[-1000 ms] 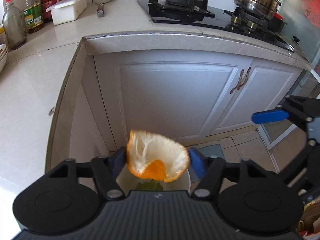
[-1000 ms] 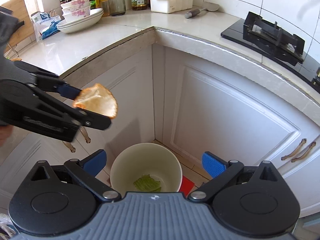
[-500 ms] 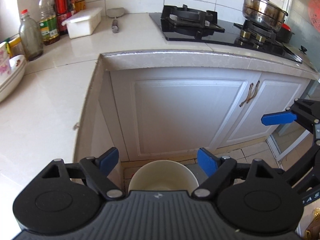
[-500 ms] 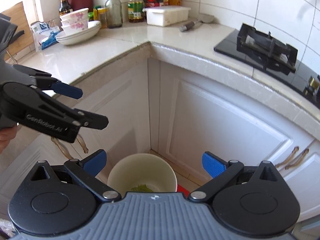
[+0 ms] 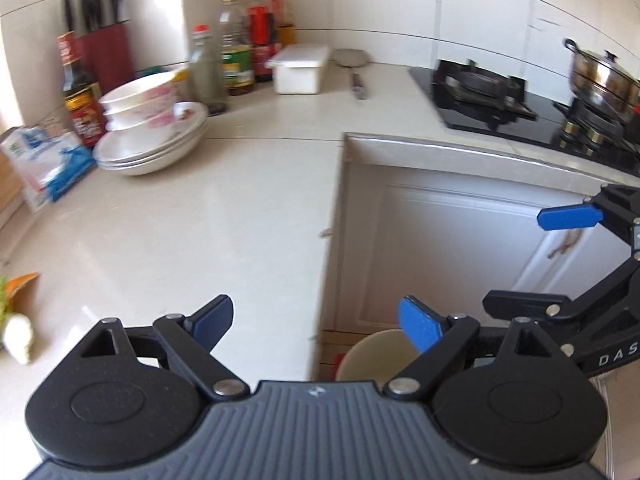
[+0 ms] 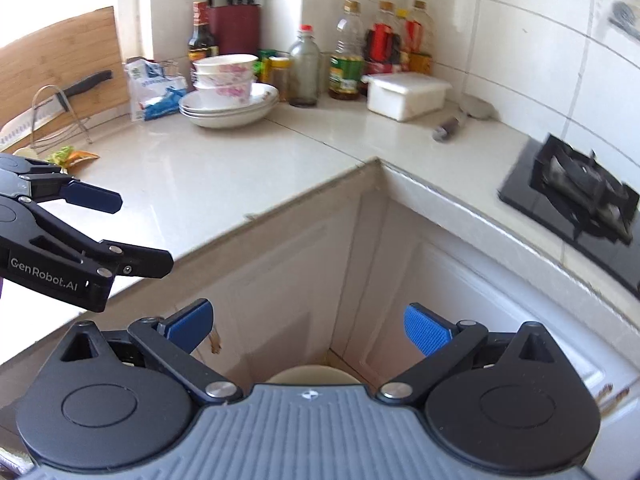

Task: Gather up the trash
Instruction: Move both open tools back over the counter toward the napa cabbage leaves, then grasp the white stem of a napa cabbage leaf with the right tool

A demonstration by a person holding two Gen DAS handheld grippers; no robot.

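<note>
Left gripper (image 5: 316,326): we hold it empty, jaws just opened wide, ready for the next scrap
Right gripper (image 6: 308,326): spread wide, nothing between
Trash bin (image 5: 374,354): on the floor under the counter corner, catching drops
Remaining trash (image 6: 72,156): scraps at the countertop's (image 5: 200,220) far left

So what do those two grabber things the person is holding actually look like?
Both look alike. Each gripper is black plastic with a ribbed grey body, two round black discs and silver pivot screws, and two slim arms ending in blue pads. The left gripper shows white lettering "GenRobot.AI" on its side in the right wrist view. The right gripper has the same build. No cables or sleeves show.
</note>
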